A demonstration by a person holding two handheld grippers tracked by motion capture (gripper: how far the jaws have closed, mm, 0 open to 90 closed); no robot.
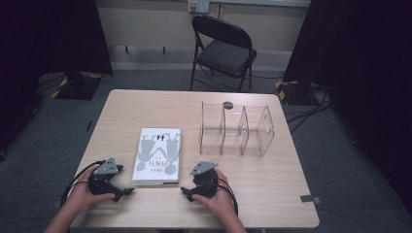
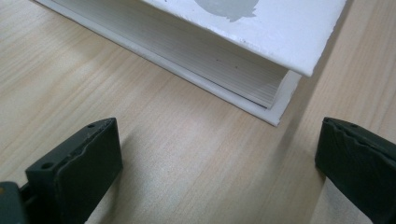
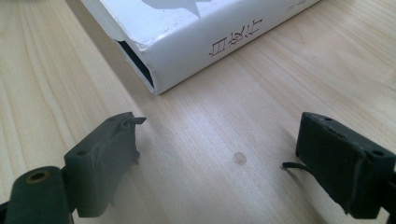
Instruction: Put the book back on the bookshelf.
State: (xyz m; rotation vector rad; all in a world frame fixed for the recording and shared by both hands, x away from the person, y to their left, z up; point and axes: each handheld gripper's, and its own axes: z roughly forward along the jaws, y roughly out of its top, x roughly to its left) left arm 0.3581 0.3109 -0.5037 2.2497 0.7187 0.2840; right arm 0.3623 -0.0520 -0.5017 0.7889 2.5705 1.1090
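White book [image 1: 157, 156] flat on wooden surface [image 1: 145, 104], near front edge, between both claws; clear three-slot organizer [image 1: 236, 130] stands right of it, apart.
Left claw [image 1: 127, 191] released, jaws wide, nothing between; rests on surface just off book's near left corner [image 2: 275, 100], page edge facing it.
Right claw [image 1: 186, 192] released too, jaws spread, aimed at spine corner [image 3: 156, 70].
Step, as judged: approach, pre-grasp; book untouched.
Next move calls for: claws closing in on near corners, lifting or tipping book upright, probably toward organizer slot.
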